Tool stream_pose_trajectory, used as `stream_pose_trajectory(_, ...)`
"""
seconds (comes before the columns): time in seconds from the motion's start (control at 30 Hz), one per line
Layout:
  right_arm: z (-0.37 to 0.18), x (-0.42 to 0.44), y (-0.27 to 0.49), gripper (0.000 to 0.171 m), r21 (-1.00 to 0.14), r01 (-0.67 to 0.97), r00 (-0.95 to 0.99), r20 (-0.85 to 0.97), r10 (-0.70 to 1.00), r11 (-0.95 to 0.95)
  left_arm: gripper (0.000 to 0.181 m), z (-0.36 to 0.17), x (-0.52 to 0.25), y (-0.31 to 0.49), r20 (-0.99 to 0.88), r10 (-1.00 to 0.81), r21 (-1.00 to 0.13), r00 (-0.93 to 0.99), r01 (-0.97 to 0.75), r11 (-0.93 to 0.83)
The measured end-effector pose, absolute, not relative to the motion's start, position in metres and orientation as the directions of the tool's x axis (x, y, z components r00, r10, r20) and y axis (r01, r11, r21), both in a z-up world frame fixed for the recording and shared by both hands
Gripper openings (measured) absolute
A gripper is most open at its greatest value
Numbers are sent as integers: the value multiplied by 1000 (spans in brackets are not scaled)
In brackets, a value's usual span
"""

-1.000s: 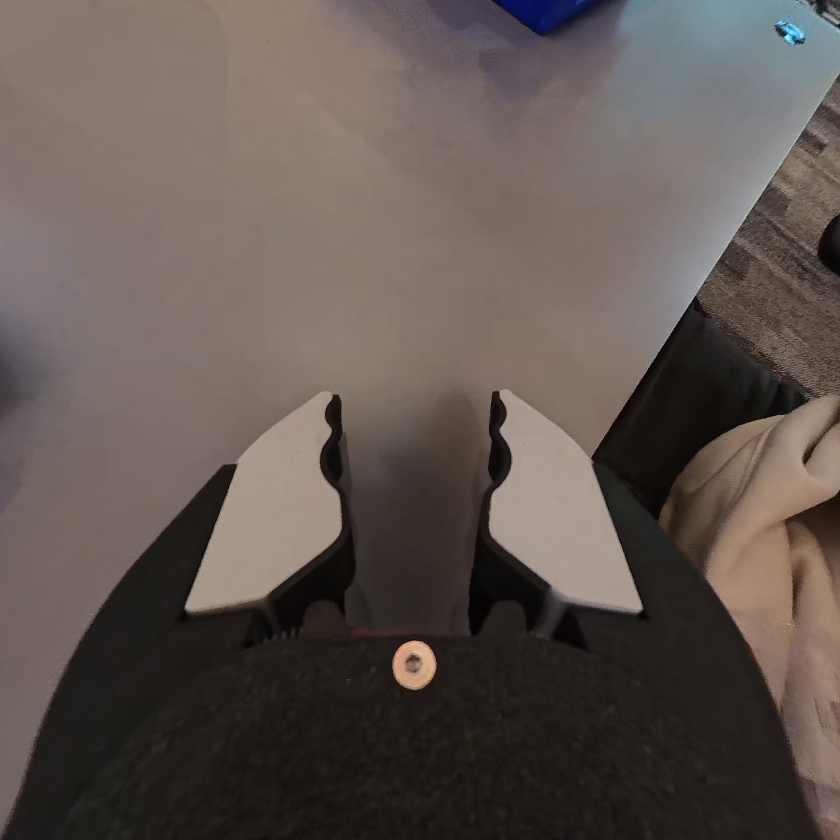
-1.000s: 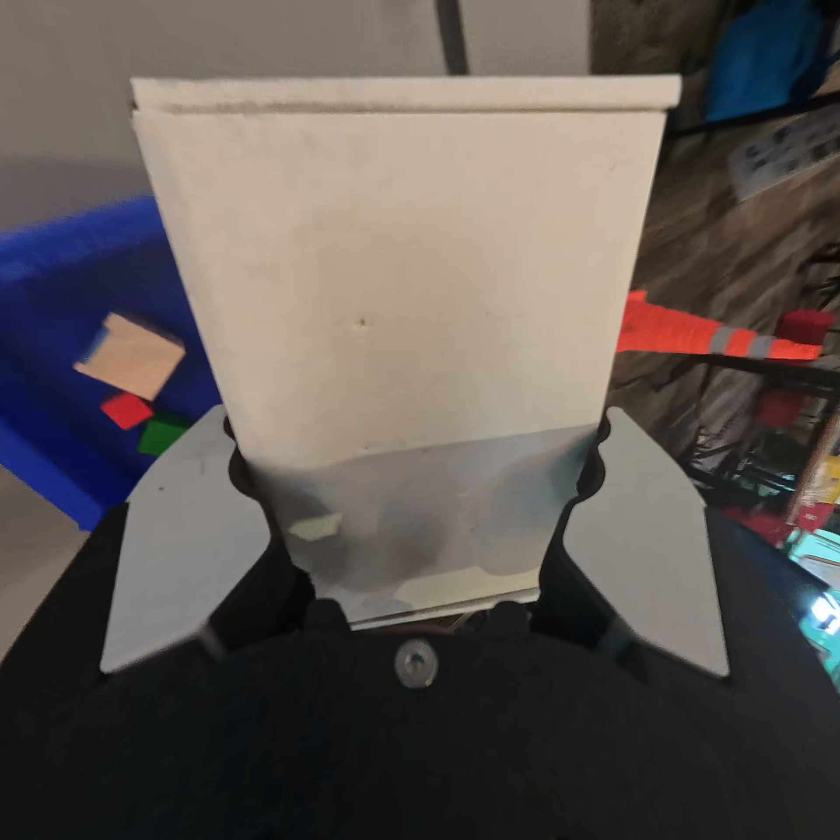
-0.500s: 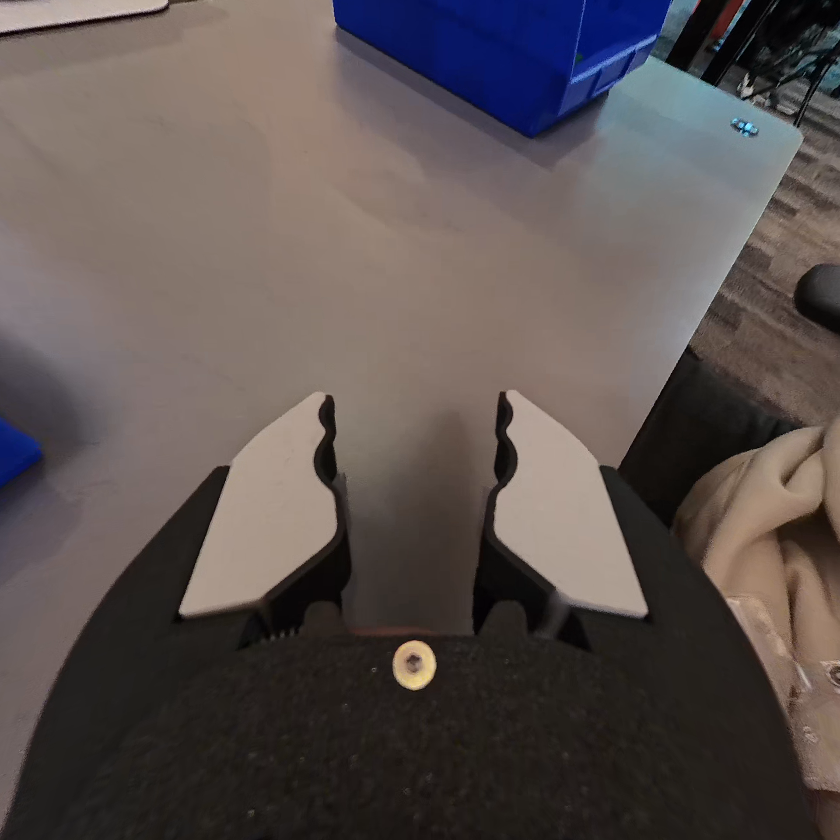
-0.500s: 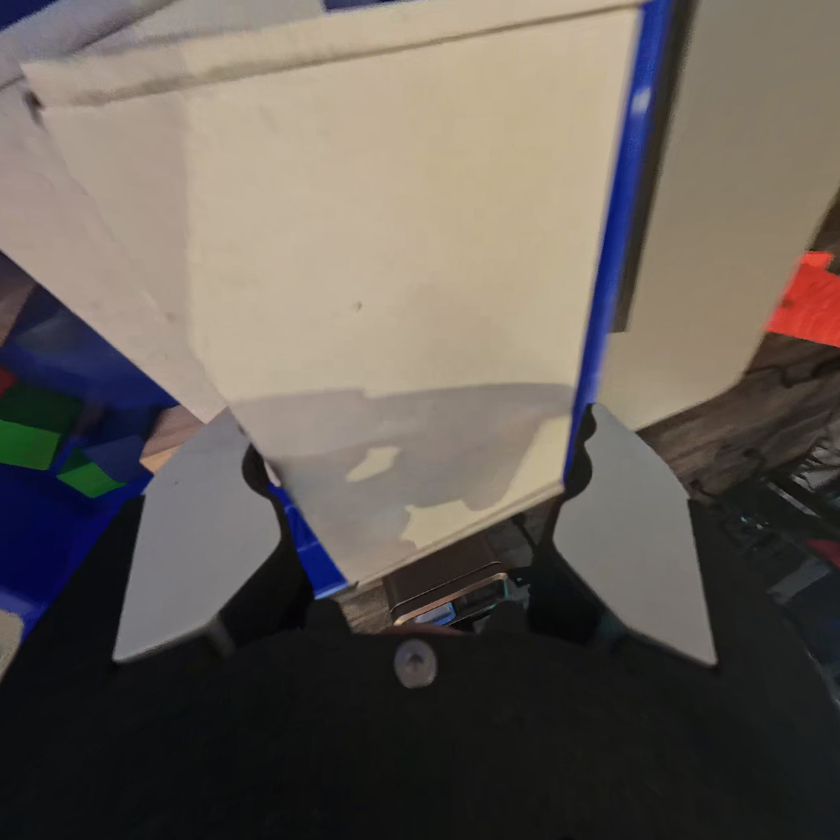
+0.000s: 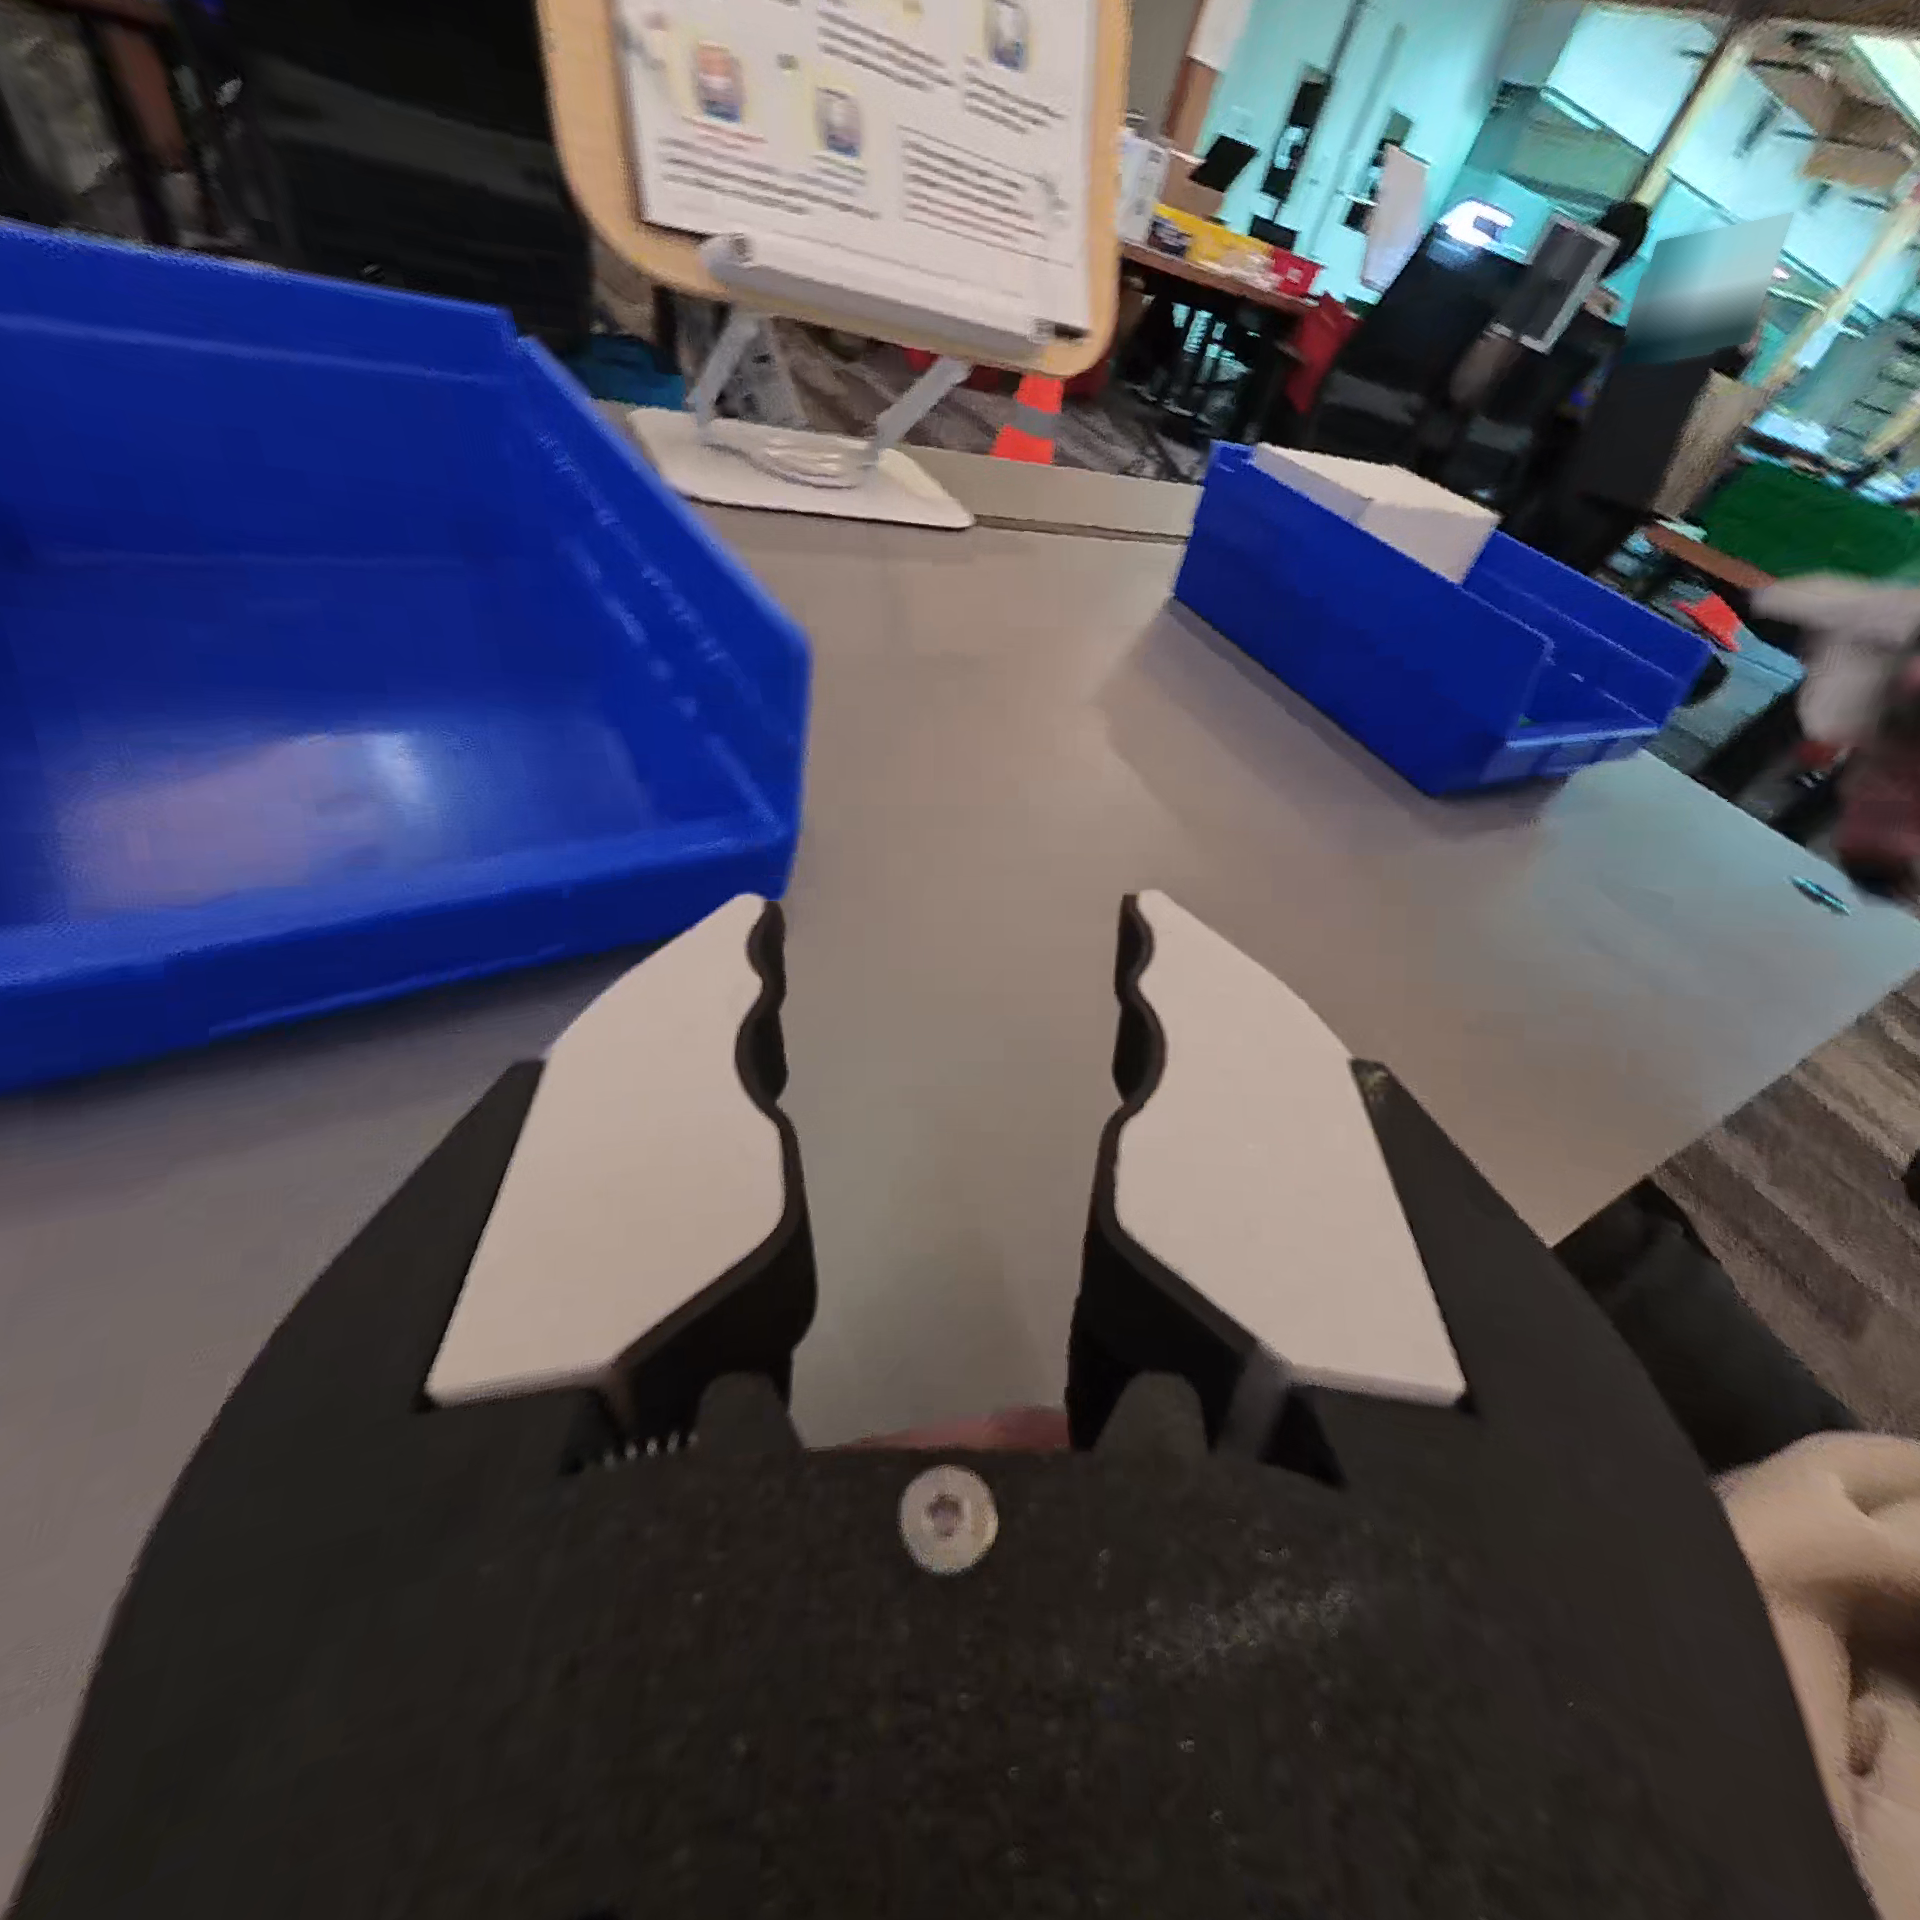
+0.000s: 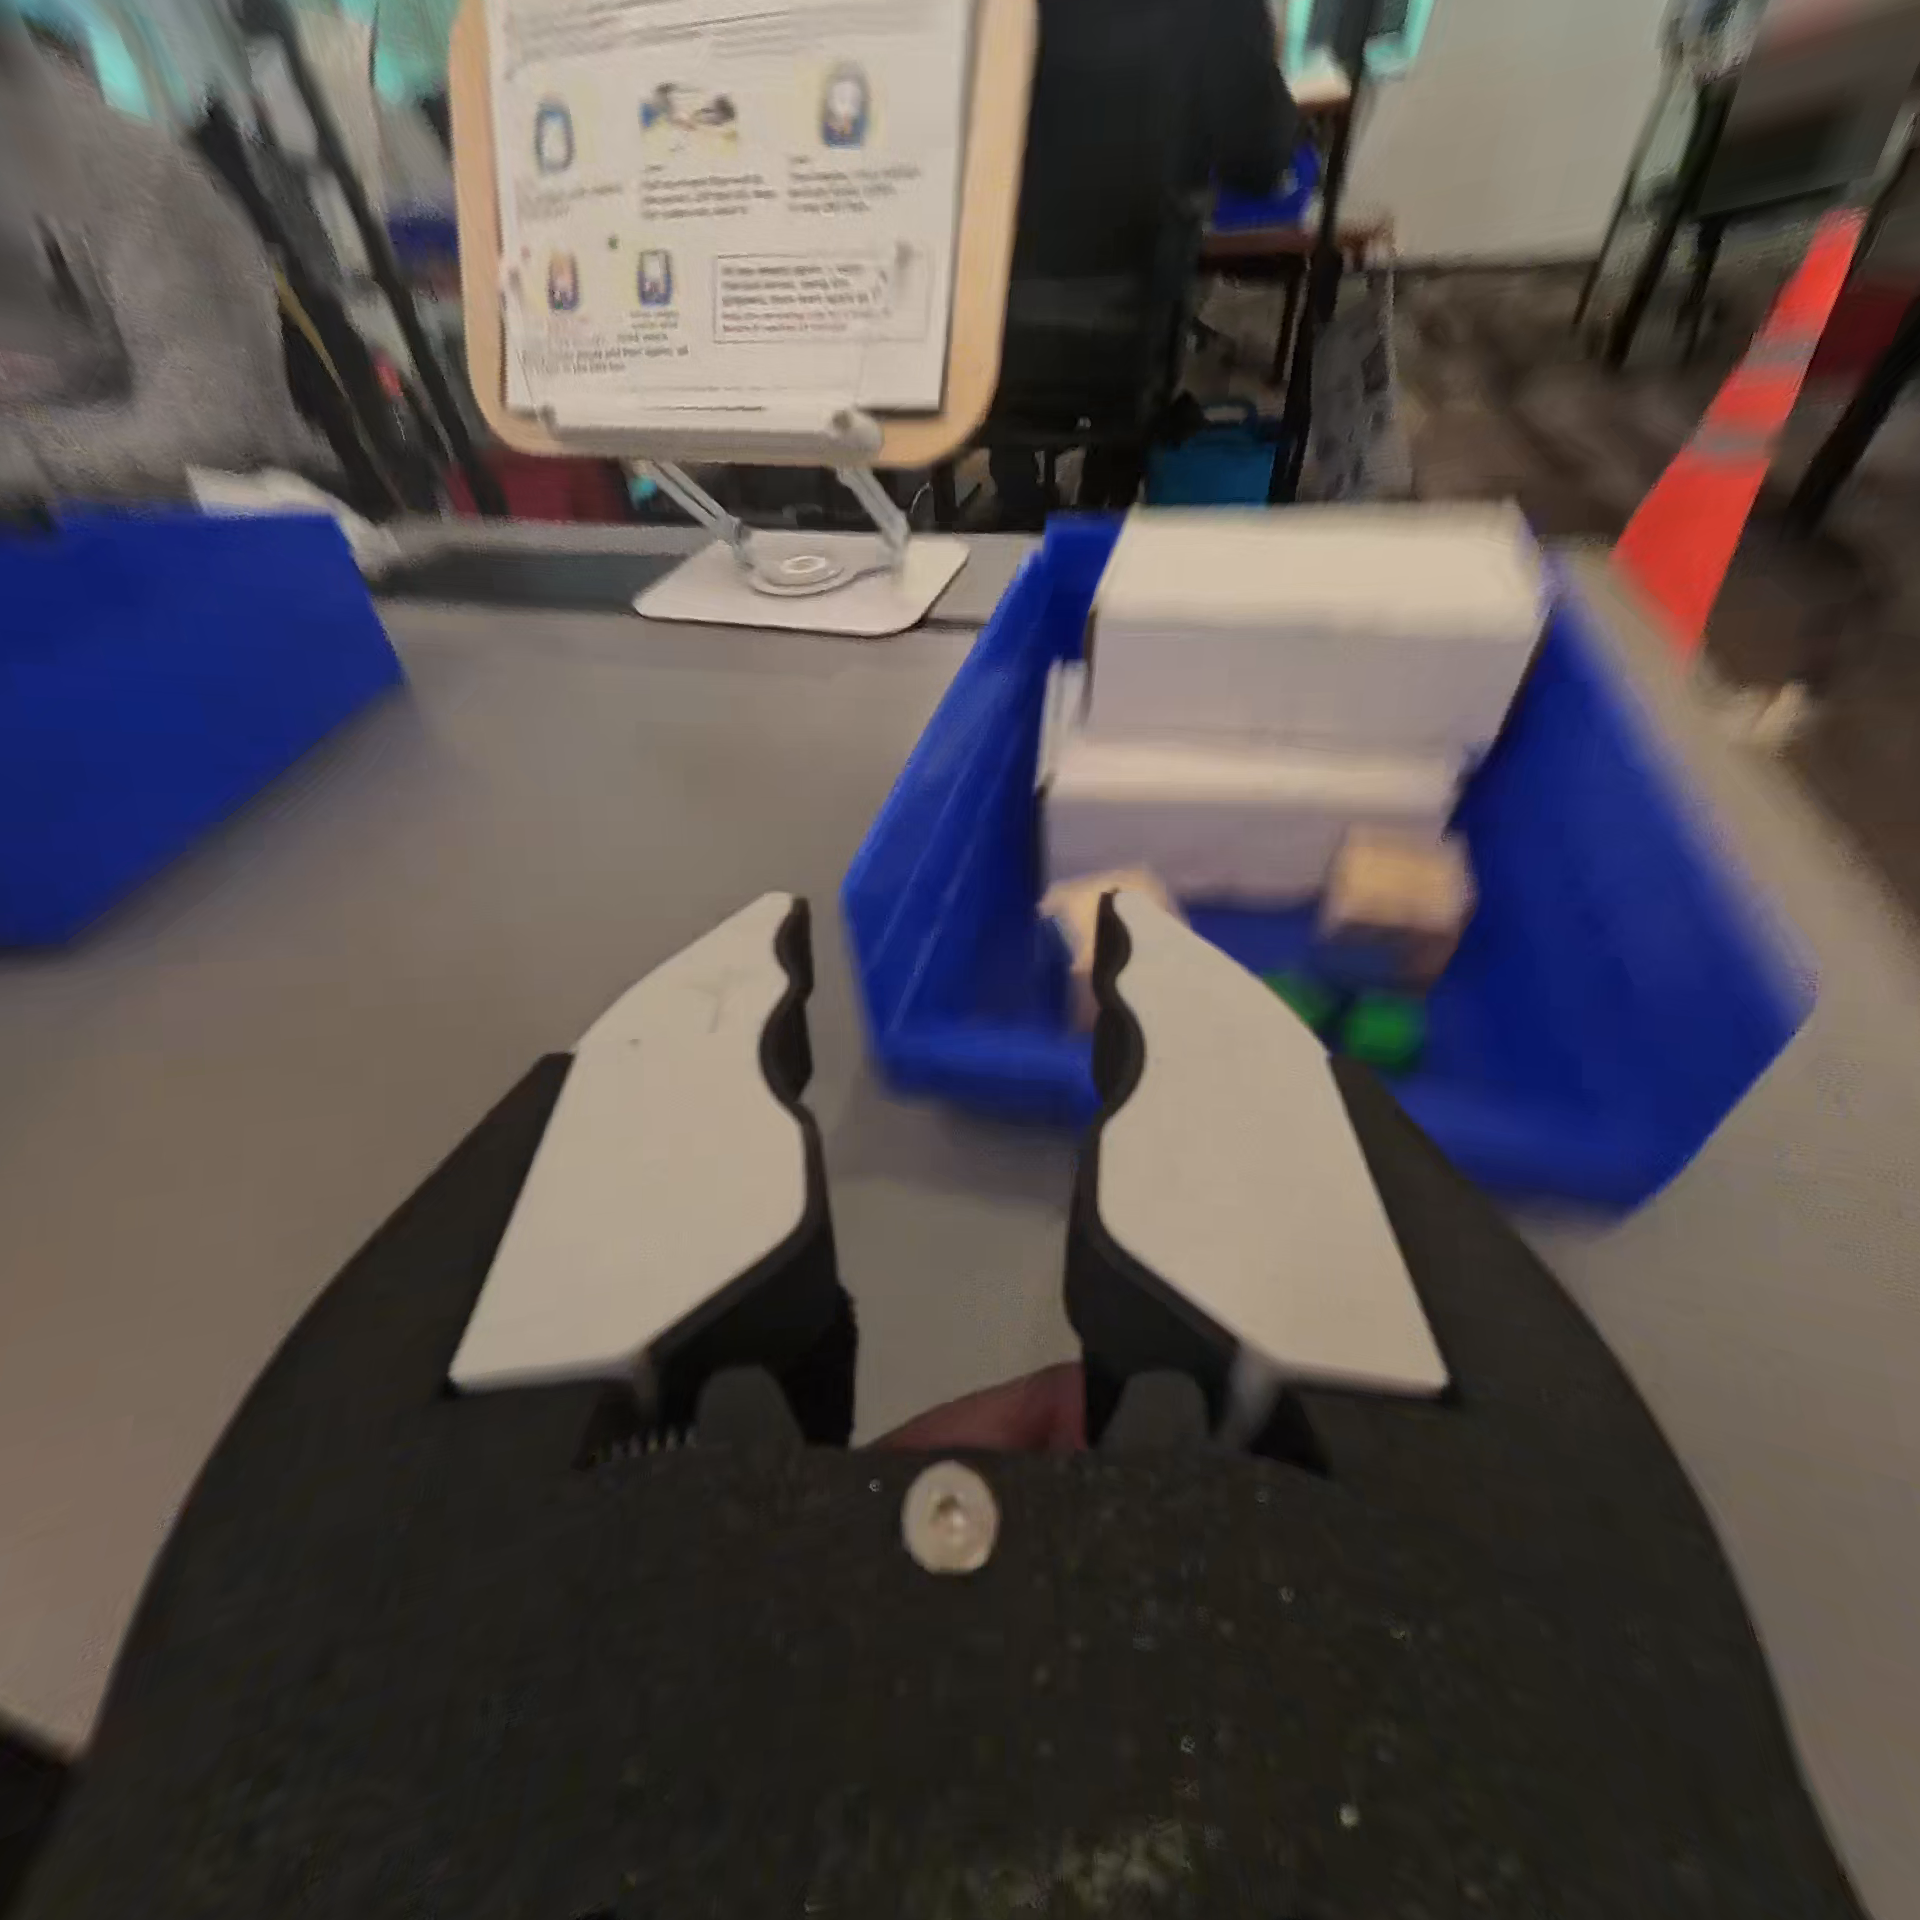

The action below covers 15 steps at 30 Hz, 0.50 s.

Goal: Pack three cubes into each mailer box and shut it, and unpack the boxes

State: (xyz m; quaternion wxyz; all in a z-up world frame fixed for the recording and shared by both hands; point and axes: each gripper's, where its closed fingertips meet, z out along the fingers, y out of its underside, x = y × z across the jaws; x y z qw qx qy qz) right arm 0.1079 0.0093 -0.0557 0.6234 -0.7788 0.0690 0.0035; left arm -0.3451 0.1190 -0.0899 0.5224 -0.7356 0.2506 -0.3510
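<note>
In the right wrist view a blue bin (image 6: 1621, 997) holds two stacked white mailer boxes (image 6: 1309, 634), wooden cubes (image 6: 1397, 914) and green cubes (image 6: 1382, 1023). My right gripper (image 6: 945, 920) is open and empty, held above the grey table just in front of and left of that bin. In the left wrist view my left gripper (image 5: 948, 914) is open and empty over the table. An empty large blue bin (image 5: 343, 665) lies to its left. The bin with the white boxes (image 5: 1382, 509) stands far right.
A tilted board with printed sheets on a white stand (image 5: 862, 177) sits at the table's (image 5: 1039, 727) far edge; it also shows in the right wrist view (image 6: 727, 218). An orange cone (image 6: 1745, 416) stands on the floor. The table's right edge (image 5: 1704, 1143) is near a cream sleeve (image 5: 1829, 1558).
My right gripper let go of the white mailer box, which now lies in the right bin, and drew back. Both wrist views tilted up from the table toward the room.
</note>
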Motion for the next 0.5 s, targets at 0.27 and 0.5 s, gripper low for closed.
stream_pose_trajectory(0.27,-112,106,-39,46,-965,-185,925,-108,-363,-184,67,-115,-379,139,21,-687,-947,726,-206,-246)
stream_pose_trajectory(0.5,-121,105,-49,42,-963,-161,934,-78,-348,-215,30,-94,-373,134,-16,-684,-974,729,-165,-154)
